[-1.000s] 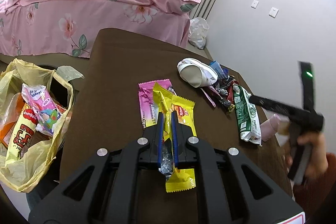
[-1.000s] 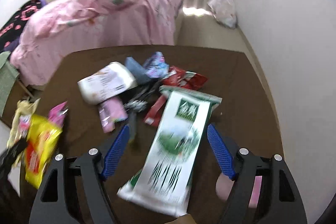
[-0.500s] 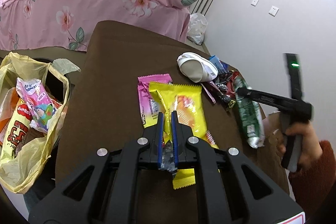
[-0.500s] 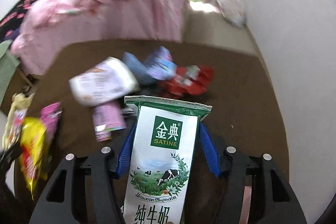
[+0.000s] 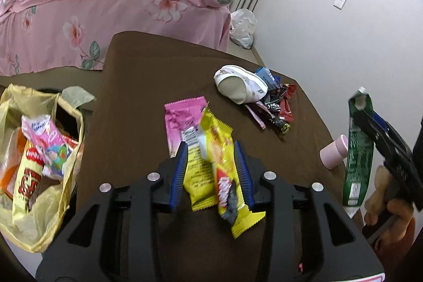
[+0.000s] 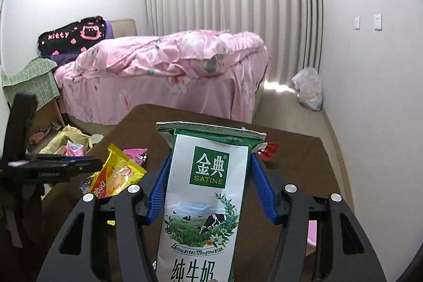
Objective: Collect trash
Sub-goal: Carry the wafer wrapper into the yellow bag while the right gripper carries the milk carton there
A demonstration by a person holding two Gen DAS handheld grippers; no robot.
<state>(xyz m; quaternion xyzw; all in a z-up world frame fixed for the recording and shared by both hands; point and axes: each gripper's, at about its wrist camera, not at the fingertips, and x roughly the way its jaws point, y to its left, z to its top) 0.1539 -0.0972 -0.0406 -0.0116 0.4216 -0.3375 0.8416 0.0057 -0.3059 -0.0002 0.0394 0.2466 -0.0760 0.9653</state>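
Two yellow crinkled snack wrappers (image 5: 211,149) are showing between the blue pads, one pink foil wrapper (image 5: 179,115) lying just behind them. One green-and-white milk pouch (image 6: 206,192) is showing. One white crumpled paper pack (image 5: 239,83), one pale pink plastic cup (image 5: 333,152) and one yellow plastic trash bag (image 5: 39,171) are showing. The small dark and red wrapper pile (image 5: 275,107) is overlapping too much to count, maybe five pieces.
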